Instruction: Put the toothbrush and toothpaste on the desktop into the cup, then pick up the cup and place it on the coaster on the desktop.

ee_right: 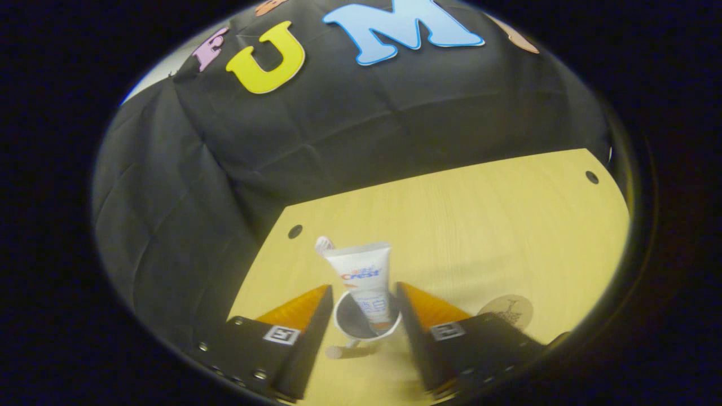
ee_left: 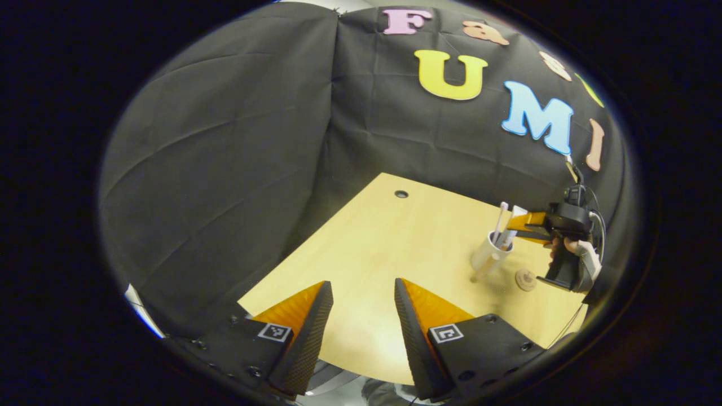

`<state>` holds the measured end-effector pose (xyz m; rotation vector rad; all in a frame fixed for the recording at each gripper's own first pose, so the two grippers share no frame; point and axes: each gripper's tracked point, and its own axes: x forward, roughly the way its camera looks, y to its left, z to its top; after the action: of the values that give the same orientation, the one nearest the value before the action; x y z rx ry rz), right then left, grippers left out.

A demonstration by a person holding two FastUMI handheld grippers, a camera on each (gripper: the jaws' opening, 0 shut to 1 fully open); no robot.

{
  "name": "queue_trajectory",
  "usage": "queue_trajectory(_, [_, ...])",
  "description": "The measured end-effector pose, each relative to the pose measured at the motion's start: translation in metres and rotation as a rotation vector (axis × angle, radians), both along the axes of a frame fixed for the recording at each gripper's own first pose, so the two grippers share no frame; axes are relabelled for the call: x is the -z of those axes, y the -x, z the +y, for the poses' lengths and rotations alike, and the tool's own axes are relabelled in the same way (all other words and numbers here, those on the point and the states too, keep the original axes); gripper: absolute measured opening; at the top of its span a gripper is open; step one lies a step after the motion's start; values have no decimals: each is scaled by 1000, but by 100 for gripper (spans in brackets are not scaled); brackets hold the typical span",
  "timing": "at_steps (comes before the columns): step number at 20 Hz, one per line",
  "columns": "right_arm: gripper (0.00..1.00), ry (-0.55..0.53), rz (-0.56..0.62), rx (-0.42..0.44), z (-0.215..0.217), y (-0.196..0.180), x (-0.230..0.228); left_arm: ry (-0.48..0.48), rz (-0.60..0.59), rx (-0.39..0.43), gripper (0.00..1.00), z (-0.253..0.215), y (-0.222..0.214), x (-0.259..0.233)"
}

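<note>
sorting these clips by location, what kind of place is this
Most likely a staged recording booth, not a real bathroom: black cloth hangs as the wall behind a bare wooden desktop, and on it stand only the task's props, a white cup holding a toothpaste tube, beside a small round coaster.

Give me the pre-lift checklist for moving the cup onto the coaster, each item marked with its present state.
1. Toothpaste in the cup: ok, it stands upright inside.
2. Toothbrush in the cup: ok, its top sticks out above the rim.
3. Right gripper around the cup: ok, a finger on each side of the rim.
4. Both fingers pressing on the cup: cannot tell, contact is not clear.
5. Coaster free to receive the cup: ok, nothing rests on it, beside the right finger.
6. Left gripper out of the way: ok, open, apart from the cup.
</note>
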<state>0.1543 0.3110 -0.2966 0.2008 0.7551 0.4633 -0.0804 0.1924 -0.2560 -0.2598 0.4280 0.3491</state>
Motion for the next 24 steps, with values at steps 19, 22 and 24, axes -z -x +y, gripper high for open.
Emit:
queue_trajectory(19, [92, -70, -49, 311, -208, 32, -61, 46, 165, 637, 76, -151, -179, 12])
queue_trajectory(22, [92, -65, -43, 401, -252, 42, -57, -3, 262, 697, 76, -161, -197, 29])
queue_trajectory(24, [92, -66, -37, 465, -282, 52, -54, -32, 330, 743, 75, -171, -211, 39])
